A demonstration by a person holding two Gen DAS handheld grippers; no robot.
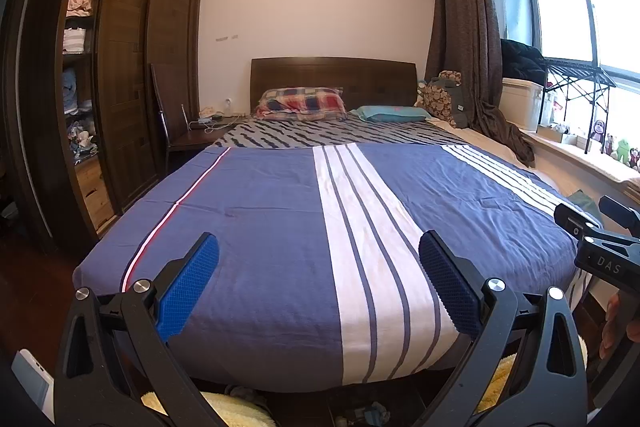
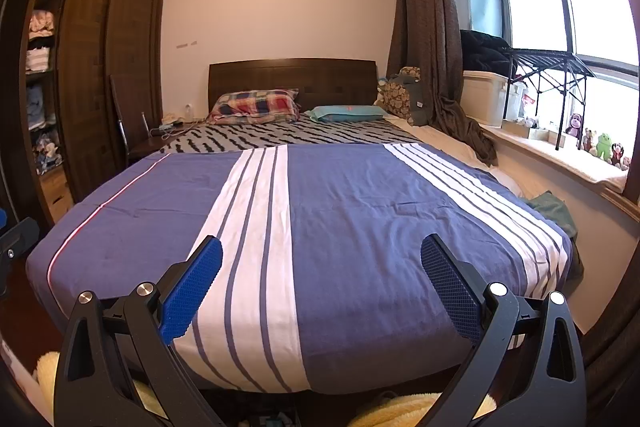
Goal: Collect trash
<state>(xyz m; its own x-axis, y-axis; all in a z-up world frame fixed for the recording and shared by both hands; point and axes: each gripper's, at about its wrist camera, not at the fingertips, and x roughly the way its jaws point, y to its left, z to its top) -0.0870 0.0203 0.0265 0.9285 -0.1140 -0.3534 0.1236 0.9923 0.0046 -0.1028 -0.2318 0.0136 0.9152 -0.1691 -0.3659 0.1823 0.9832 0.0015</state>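
Both grippers wide open at the foot edge of the bed [image 1: 260, 211], nothing held.

Bed w/ blue quilt [image 2: 360, 211], white stripes running foot to head; zebra-print sheet [image 1: 320, 135] shows past the quilt's far edge. Dark wardrobe [image 1: 132, 67] along the left side, shelves of folded clothes. Brown curtain [image 2: 428, 27] at the far right corner, window sill w/ plush toys [image 2: 604, 147] beyond. Plaid pillow [image 1: 302, 103] + teal pillow [image 1: 394, 114] against the headboard. Green cloth [image 2: 554, 213] lies off the bed's right edge. Left gripper [image 1: 319, 279] and right gripper [image 2: 322, 281] each w/ blue pads far apart, over the foot edge. No trash item I can tell for sure; small clutter on the floor under the foot edge is too dim to ID.
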